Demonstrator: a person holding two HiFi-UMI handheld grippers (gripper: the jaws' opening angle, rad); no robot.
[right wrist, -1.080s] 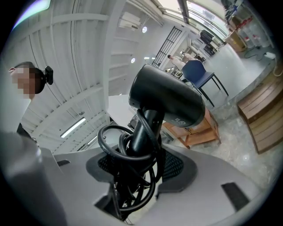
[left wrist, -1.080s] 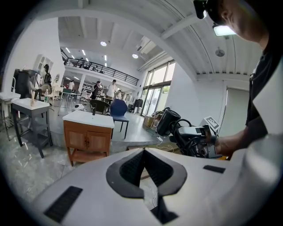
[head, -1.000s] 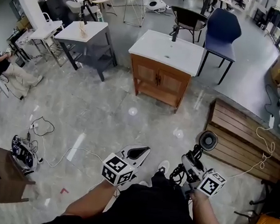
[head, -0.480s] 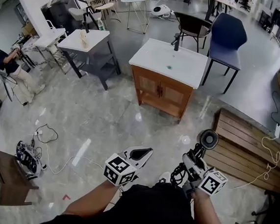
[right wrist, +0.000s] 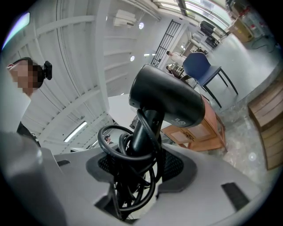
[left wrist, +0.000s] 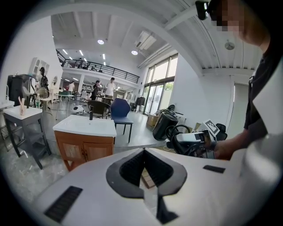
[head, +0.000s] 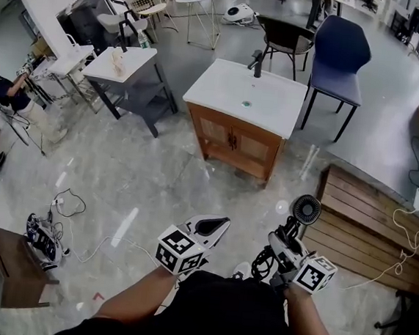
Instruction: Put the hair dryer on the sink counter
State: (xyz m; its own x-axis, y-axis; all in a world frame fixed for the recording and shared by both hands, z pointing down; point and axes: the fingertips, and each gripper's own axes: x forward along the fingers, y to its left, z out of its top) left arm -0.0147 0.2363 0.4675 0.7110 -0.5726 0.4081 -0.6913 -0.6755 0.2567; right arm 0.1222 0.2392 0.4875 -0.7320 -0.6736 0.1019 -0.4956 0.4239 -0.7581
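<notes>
The black hair dryer [head: 308,209] stands up out of my right gripper [head: 288,235], which is shut on its handle and coiled cord. In the right gripper view the hair dryer [right wrist: 170,99] fills the middle, cord loops bunched between the jaws of the right gripper [right wrist: 140,165]. My left gripper [head: 221,222] is held beside it, shut and holding nothing; the left gripper [left wrist: 144,151] shows its jaw tips meeting. The sink counter [head: 274,107], a white top with a black faucet [head: 257,60] on a wooden cabinet, stands ahead across the floor. That sink counter [left wrist: 75,128] appears again at left.
A blue chair [head: 339,49] and a black chair [head: 284,30] stand behind the sink. A white-topped table [head: 122,65] is to its left. A wooden bench [head: 370,223] lies at right. Cables [head: 43,232] and a brown cabinet [head: 1,264] are at lower left, and a person [head: 10,94] at far left.
Both grippers have been carried forward together, and the sink counter sits a little nearer in the head view. The right gripper's hold on the hair dryer is unchanged.
</notes>
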